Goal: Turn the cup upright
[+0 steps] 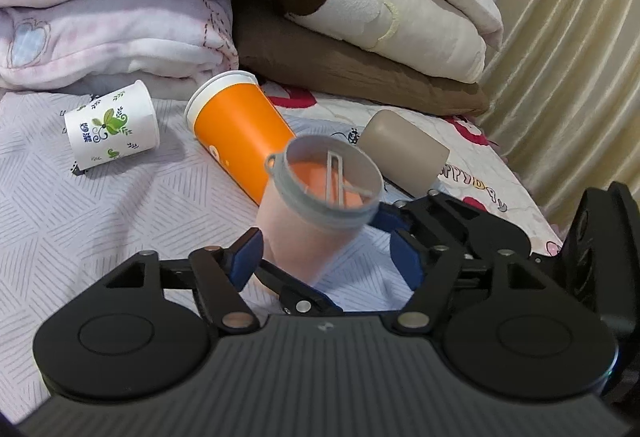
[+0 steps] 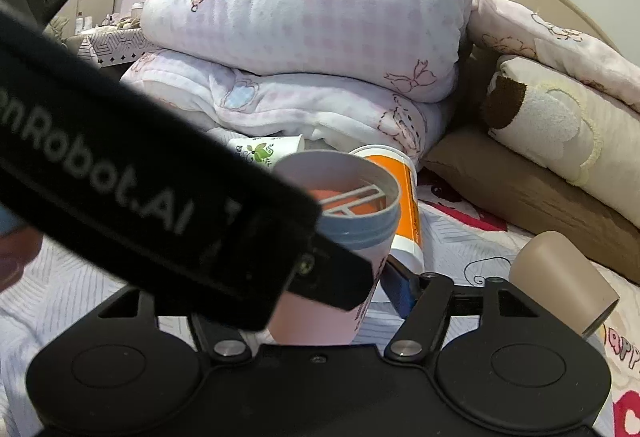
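Note:
A translucent pink cup (image 1: 308,233) with a grey threaded rim stands nearly upright, mouth up, tilted a little. My left gripper (image 1: 326,257) has its blue pads on either side of the cup, open and not pressing it. My right gripper (image 2: 340,297) is shut on the pink cup (image 2: 340,277); its blue right pad touches the cup wall, and its left finger is hidden behind the left gripper's black body (image 2: 140,197). The right gripper also shows in the left wrist view (image 1: 400,233), reaching in from the right.
An orange cup (image 1: 236,133), a white floral paper cup (image 1: 112,125) and a beige cup (image 1: 404,153) lie on their sides on the bed sheet (image 1: 80,237). Folded blankets (image 1: 120,17) and pillows (image 1: 380,17) are stacked behind. A curtain (image 1: 580,57) hangs at the right.

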### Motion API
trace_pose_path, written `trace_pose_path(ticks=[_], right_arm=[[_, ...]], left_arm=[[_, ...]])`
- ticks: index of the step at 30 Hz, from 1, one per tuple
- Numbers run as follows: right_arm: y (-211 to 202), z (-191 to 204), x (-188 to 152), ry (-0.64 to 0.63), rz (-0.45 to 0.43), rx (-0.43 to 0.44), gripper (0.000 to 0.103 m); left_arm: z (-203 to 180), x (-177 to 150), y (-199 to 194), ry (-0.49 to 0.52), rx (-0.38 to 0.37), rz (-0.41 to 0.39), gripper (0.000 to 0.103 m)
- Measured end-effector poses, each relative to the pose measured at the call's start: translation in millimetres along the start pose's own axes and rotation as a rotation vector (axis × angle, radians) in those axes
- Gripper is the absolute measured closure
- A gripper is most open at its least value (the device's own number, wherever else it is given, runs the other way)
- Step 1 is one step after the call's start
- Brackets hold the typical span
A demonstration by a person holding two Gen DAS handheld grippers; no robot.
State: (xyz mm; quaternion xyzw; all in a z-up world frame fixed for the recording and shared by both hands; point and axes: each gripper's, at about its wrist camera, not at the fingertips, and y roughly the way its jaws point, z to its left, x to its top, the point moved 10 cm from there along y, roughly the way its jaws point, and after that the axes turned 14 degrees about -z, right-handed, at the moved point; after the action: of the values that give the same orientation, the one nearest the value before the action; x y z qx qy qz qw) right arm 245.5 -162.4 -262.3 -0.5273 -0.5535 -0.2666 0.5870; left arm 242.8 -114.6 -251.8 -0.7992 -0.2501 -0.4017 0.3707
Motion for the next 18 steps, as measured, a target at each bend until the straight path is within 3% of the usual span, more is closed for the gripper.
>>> trace_pose_path(ticks=[11,14,18], right_arm=[[-4.4,-8.5,2.0,0.093,0.099,-0.005,0.022],[-7.6,-8.5,-5.9,0.083,0.190,-0.044,0.022],[-19.6,-2.9,-7.4,0.115,0.256,-0.043,0.022]], left_arm=[[1.3,-2.3,-11.1,-0.010,0.040,0.043,0.025],[1.9,-4.4,-17.7,0.033,0.072,0.068,0.025],[5.2,-2.1,-37.1,-0.008,0.109,0.114,0.025]])
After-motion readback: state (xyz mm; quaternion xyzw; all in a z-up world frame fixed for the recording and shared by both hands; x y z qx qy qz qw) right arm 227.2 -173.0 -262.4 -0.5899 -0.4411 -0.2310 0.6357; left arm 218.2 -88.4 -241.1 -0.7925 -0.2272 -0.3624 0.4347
